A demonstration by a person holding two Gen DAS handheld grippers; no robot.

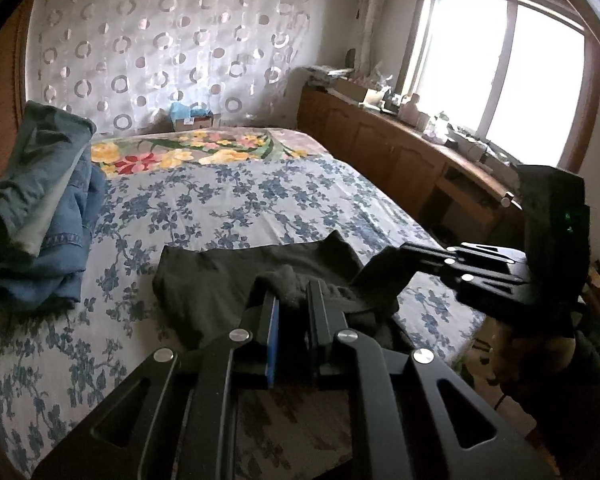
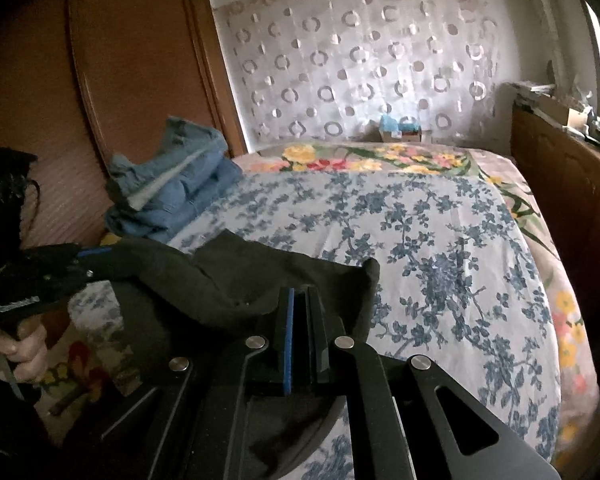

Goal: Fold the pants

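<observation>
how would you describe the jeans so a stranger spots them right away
Start at the bed with the blue floral sheet. On its edge beside the brown wardrobe sits a stack of folded jeans. It is the only blue denim; the dark pants lie nearer, held in both grippers.

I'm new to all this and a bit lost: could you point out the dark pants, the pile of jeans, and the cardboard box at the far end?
dark pants (image 1: 228, 280): left wrist view, flat upper panel.
pile of jeans (image 2: 188, 184): right wrist view, top folded layer.
cardboard box (image 1: 198, 121): left wrist view, front face.
</observation>
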